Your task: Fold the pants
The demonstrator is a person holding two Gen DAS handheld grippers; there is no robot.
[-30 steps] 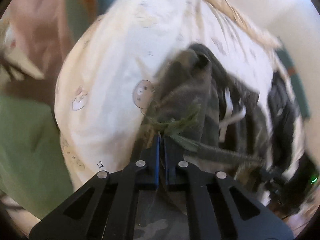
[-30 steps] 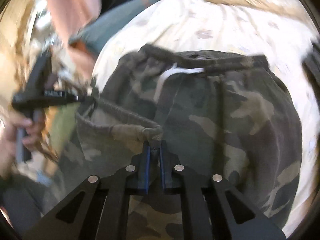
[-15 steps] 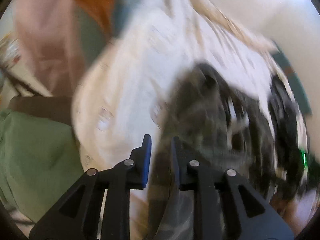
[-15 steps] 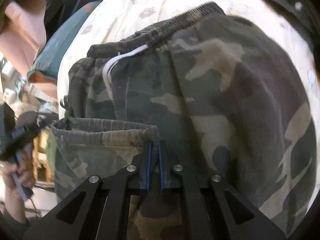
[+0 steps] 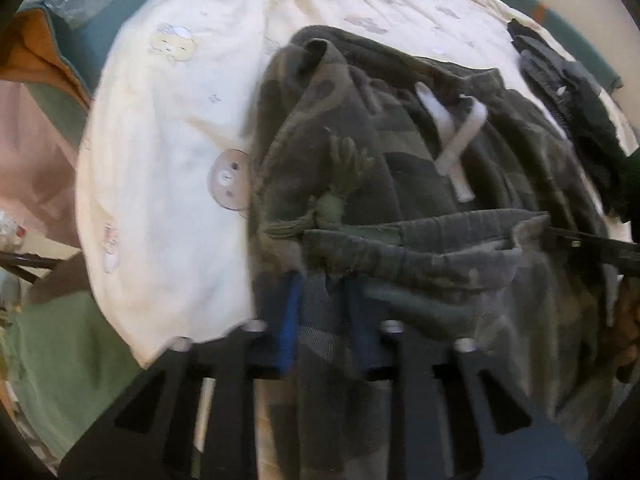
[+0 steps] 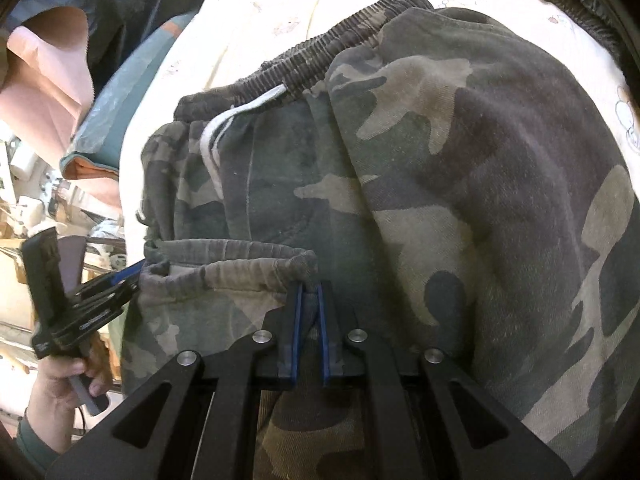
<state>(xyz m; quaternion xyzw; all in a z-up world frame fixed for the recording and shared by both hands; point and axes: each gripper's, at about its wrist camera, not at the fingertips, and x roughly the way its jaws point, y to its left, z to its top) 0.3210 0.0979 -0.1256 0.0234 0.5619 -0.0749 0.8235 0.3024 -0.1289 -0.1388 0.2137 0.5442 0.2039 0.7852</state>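
Note:
Camouflage pants (image 5: 420,168) lie on a cream bedspread (image 5: 168,140), with the ribbed waistband (image 6: 332,56) and white drawstring (image 6: 224,128) at the far end. A leg cuff (image 6: 224,268) is folded up over them and stretched between both grippers. My left gripper (image 5: 322,292) is closing its jaws, and cuff cloth fills the gap between its blue pads. A knotted green cord (image 5: 332,204) lies just beyond it. My right gripper (image 6: 308,296) is shut on the cuff's other corner. Each gripper also shows in the other's view, the left gripper (image 6: 128,276) and the right gripper (image 5: 560,238).
A dark garment (image 5: 568,92) lies on the bedspread beyond the pants on the right. Off the bed's left edge are a green cloth (image 5: 52,360), a teal and orange blanket (image 5: 40,40) and pink fabric (image 6: 40,80). A hand (image 6: 60,380) holds the left gripper's handle.
My left gripper let go of the cord end, opened, shifted and now closes on the cuff cloth. The right gripper sank with the cuff corner, staying shut; the cuff now rests over the pants.

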